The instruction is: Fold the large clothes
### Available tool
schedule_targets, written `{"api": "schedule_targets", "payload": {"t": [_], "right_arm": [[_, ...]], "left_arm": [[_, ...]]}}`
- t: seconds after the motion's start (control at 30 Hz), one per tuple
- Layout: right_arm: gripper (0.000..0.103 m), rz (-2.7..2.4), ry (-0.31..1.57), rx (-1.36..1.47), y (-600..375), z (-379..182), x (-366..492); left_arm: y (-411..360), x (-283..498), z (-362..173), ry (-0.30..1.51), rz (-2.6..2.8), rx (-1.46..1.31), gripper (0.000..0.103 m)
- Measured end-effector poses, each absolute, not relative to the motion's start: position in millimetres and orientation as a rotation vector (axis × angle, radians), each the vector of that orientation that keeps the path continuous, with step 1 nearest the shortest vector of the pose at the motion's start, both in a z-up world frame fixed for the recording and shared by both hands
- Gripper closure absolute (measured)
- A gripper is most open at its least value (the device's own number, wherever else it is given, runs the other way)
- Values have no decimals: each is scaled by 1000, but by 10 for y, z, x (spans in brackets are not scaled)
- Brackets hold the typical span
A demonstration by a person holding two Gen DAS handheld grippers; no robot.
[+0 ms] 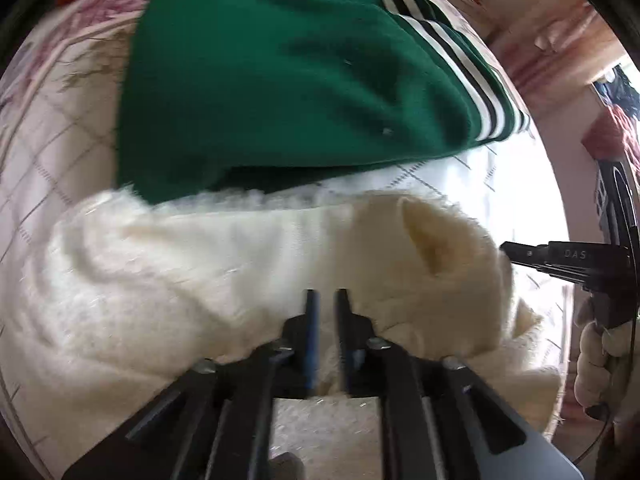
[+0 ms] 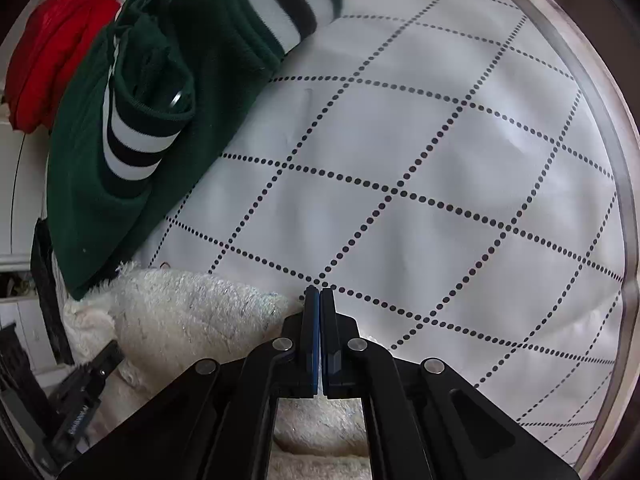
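Observation:
A fluffy cream garment (image 1: 192, 264) lies bunched on the bed in front of a folded green sweater (image 1: 280, 72) with black and white stripes. My left gripper (image 1: 326, 300) is shut on a fold of the cream garment, with fabric between its fingers. My right gripper (image 2: 320, 296) has its fingers pressed together at the right edge of the cream garment (image 2: 192, 312), with cream fabric under its base; whether it pinches cloth is not visible. The right gripper also shows in the left wrist view (image 1: 560, 260), against the garment's right end. The green sweater (image 2: 132, 152) lies to the far left.
The bed cover (image 2: 440, 160) is white with a dotted diamond grid. A red garment (image 2: 60, 40) lies beyond the green sweater. In the left wrist view the bed edge and a room with hanging clothes (image 1: 616, 128) are at the right.

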State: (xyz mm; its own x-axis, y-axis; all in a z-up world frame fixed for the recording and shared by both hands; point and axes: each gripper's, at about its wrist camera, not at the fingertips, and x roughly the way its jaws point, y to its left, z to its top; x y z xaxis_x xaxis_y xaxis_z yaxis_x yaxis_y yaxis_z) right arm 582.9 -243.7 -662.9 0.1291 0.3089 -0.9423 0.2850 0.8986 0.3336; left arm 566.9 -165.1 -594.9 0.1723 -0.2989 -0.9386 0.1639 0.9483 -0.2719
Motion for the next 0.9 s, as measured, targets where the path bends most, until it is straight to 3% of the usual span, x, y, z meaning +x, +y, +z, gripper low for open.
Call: {"api": "schedule_targets", "payload": {"t": [0.03, 0.07, 0.1, 0.3, 0.37, 0.43, 0.5, 0.63, 0.7, 0.73, 0.77, 0.9], "right_arm": [[102, 22, 1470, 495, -2435, -6624, 5842], [102, 26, 1476, 491, -2441, -6615, 5850], [102, 28, 1479, 488, -2455, -6600, 5847], [102, 31, 1492, 460, -2475, -6599, 5869], [102, 31, 1492, 458, -2459, -6581, 5864], [102, 34, 1486, 451, -2394, -6578, 5840], [102, 40, 1464, 444, -2375, -6519, 5801], [101, 64, 1434, 379, -2302, -6301, 5704], [82, 89, 1430, 341, -2218, -6262, 5700], [51, 100, 1430, 328, -2180, -6240, 5699], [31, 109, 1419, 304, -2127, -6203, 5700], [29, 147, 1418, 170, -1867, -6148, 5715]], "left_arm": [[-1702, 5703, -5972, 1365, -354, -102, 26], [-1774, 5704, -5980, 1365, -365, -83, 8], [-1863, 5729, -5999, 1361, -401, -56, 1], [-2228, 5882, -6282, 1390, -373, 136, 3], [-2307, 5793, -6248, 1342, -375, 188, 23], [-2371, 5721, -6201, 1312, -392, 215, 71], [-2443, 5621, -6150, 1289, -402, 239, 93], [-2515, 5555, -6122, 1260, -376, 249, 98], [-2491, 5522, -6089, 1252, -370, 246, 98], [-2466, 5433, -6076, 1251, -365, 239, 98], [-2431, 5467, -6031, 1250, -362, 236, 99], [-2305, 5407, -5929, 1247, -343, 214, 99]]}}
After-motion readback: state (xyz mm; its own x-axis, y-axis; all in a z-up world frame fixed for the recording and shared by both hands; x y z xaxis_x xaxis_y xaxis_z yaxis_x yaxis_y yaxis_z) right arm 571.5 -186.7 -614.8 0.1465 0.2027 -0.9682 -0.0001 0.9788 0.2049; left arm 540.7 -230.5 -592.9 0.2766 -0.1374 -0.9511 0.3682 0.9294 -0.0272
